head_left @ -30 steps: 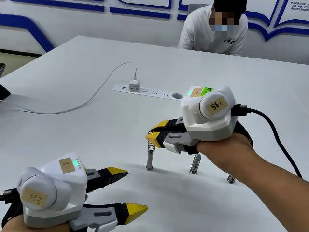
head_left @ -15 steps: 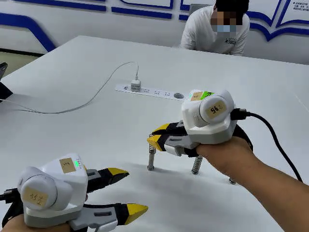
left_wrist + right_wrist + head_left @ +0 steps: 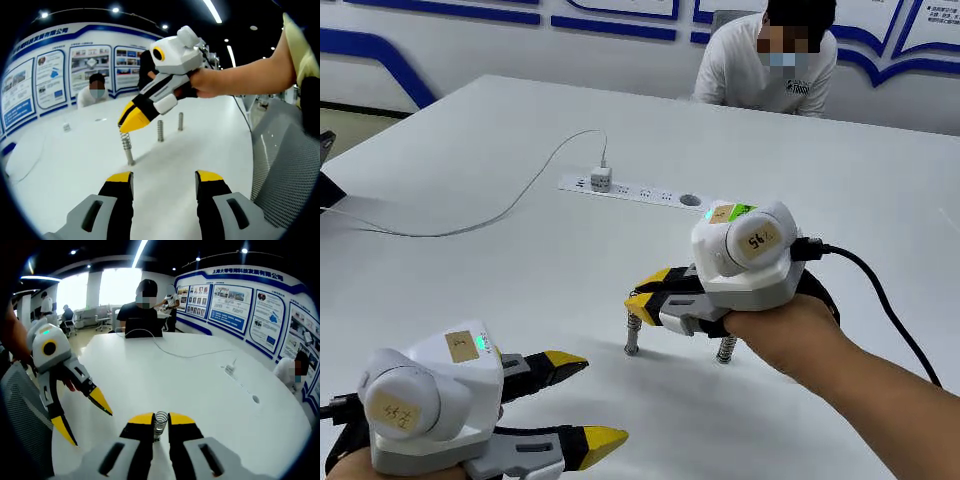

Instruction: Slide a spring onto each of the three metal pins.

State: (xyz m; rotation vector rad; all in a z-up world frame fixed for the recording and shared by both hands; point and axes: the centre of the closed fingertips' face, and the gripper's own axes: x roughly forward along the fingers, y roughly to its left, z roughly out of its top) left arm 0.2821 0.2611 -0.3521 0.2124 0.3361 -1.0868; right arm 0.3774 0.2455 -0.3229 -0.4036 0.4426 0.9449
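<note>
My right claw (image 3: 646, 294) is clamped on a spring (image 3: 160, 422), partway down the first pin (image 3: 130, 158). My left claw (image 3: 601, 398) gapes, empty. The middle pin (image 3: 160, 131) looks sprung; the third pin (image 3: 180, 121) I can't tell.

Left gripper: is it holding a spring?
No, the left gripper has its jaws wide open with nothing between them.

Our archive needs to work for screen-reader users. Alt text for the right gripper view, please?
The right gripper pinches an upright spring between its yellow tips, above a white table. To the left hovers the left gripper, jaws open; a cable runs across the table toward a seated person beyond.
</note>
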